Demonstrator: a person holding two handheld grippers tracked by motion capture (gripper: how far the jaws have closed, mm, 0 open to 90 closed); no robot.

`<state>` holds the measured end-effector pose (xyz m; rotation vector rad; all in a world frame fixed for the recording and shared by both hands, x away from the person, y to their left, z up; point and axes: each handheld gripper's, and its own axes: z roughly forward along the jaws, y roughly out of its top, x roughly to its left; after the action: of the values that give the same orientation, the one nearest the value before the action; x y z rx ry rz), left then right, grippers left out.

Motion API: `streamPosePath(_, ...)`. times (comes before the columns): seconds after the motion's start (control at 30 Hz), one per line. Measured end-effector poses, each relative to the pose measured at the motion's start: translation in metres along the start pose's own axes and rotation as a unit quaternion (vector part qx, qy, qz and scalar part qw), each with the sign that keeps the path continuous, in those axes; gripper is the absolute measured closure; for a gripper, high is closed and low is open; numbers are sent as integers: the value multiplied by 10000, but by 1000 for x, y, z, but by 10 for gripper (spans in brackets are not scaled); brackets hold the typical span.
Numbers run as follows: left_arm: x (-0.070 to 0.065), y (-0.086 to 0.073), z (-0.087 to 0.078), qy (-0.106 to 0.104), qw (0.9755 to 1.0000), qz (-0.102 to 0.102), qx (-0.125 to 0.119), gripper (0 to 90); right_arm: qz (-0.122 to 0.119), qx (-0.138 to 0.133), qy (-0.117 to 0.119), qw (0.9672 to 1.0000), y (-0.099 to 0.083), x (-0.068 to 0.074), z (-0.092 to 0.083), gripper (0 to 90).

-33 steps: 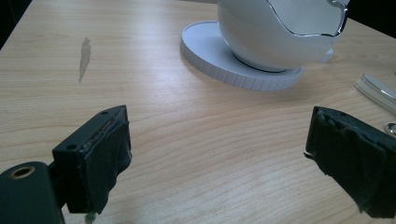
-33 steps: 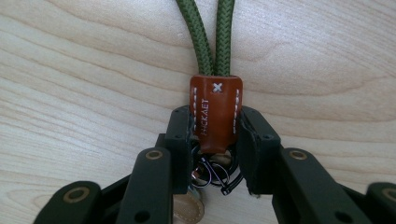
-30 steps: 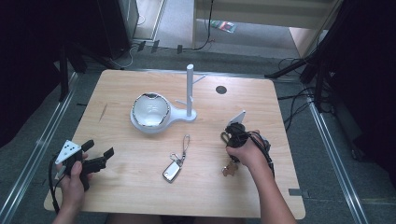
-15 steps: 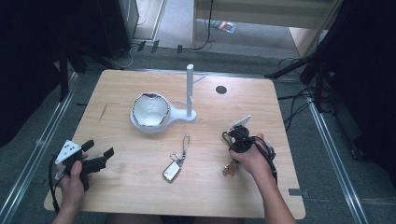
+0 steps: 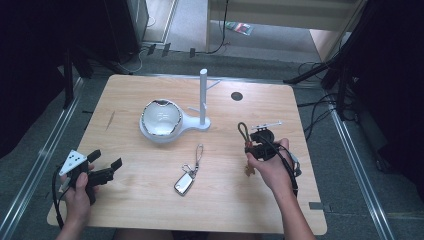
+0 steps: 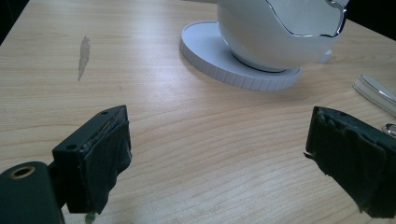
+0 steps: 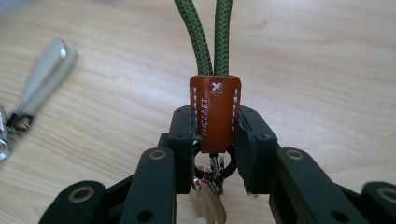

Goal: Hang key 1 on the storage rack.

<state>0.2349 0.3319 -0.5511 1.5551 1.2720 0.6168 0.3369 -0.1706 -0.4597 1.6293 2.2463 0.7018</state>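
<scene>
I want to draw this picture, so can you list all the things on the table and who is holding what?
table: 1, light wood, under everything
bowl: 1, white with a silver rim, left of the middle, on a round white base
stand: 1, white post with pegs, beside the bowl
car key: 1, silver, on a strap, front middle
rope keychain: 1, green loop, orange tab, in the right hand-held gripper
left hand-held gripper: 1, black, open, front left
right hand-held gripper: 1, black, shut on the tab

bowl (image 5: 160,118) — white, on stand base | car key (image 5: 184,183) (strap attached) — table (image 5: 125,95) centre
</scene>
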Motion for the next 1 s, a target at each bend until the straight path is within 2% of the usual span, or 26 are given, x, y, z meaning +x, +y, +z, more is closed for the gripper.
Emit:
streamPosePath(0.17, 0, 0, 0, -2, 10000, 0, 3, 73, 25, -483, 104, 9988, 6, 4, -12, 706)
streamPosePath(0.23, 0, 0, 0, 0, 10000, 0, 2, 73, 62, -664, 170, 9976, 8, 6, -16, 706)
streamPosePath(0.27, 0, 0, 0, -1, 10000, 0, 2, 73, 50, -885, 235, 9958, 11, 8, -21, 706)
streamPosePath(0.33, 0, 0, 0, -1, 10000, -1, 0, 73, 44, -965, 251, 9950, 12, 9, -23, 706)
streamPosePath(0.6, 0, 0, 0, -6, 10000, 5, -7, 73, -84, -1826, 317, 9826, 23, 20, -38, 706)
streamPosePath(0.93, 0, 0, 0, -7, 10000, -3, -16, 73, -101, -2583, 536, 9645, 35, 30, -46, 705)
streamPosePath(1.0, 0, 0, 0, -8, 10000, -17, -15, 73, -108, -2698, 663, 9606, 38, 30, -47, 705)
